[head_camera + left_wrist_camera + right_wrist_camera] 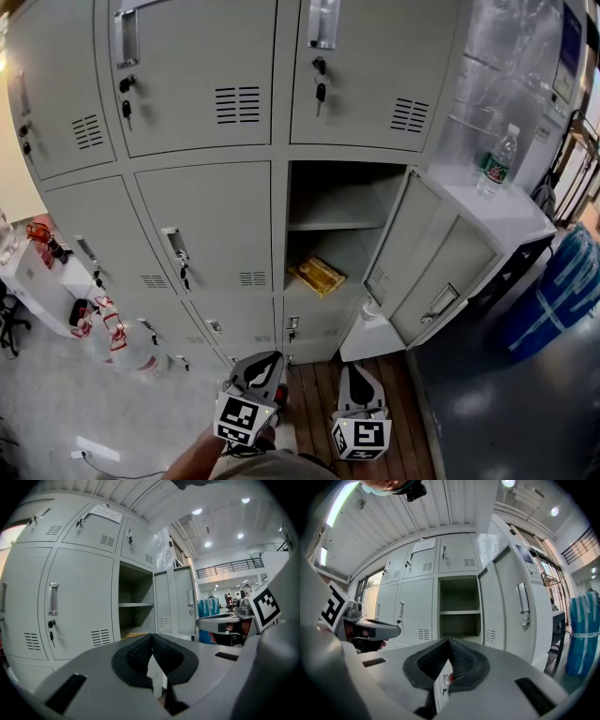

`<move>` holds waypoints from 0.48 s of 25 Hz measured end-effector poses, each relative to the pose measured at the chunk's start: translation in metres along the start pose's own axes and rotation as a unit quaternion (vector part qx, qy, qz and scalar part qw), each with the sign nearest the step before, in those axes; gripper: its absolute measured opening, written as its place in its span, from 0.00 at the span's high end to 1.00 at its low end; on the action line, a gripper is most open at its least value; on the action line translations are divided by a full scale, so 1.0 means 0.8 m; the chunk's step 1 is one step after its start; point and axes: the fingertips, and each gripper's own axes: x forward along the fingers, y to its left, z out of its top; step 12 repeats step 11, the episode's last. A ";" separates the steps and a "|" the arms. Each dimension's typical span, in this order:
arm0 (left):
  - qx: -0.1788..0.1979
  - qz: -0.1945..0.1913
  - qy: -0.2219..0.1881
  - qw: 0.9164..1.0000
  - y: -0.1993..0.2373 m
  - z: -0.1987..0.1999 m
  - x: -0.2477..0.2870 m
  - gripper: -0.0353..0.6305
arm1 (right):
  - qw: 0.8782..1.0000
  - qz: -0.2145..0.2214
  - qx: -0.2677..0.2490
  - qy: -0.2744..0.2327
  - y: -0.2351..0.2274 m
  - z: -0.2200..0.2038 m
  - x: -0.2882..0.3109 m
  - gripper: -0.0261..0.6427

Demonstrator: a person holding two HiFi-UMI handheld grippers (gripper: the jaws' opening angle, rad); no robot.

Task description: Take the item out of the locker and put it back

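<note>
While left tongs (pixel 265 358) and right tongs (pixel 357 369) hang closed and empty short of the open locker (pixel 337 202), the item (pixel 319 275) lies inside, likely untaken; next, open one, reach in.

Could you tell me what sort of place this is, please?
Probably a locker area in a large workshop or hall: a bank of grey metal lockers, one open with a yellow packet inside, and a railed upper gallery.

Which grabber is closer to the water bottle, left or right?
Right. The right gripper is down in front of the lockers, left of the water bottle and well short of it. The left gripper is beside the right one, even farther left.
</note>
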 end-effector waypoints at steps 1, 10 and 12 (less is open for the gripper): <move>-0.001 0.000 -0.001 1.000 0.000 0.000 0.000 0.92 | 1.000 0.001 0.001 0.000 0.000 0.000 0.000 0.94; 0.002 0.004 0.002 1.000 0.005 -0.001 0.000 0.92 | 1.000 0.004 -0.001 -0.003 0.004 0.001 0.002 0.94; 0.002 0.005 0.003 1.000 0.005 -0.003 0.000 0.92 | 1.000 0.005 0.000 -0.003 0.004 0.001 0.002 0.94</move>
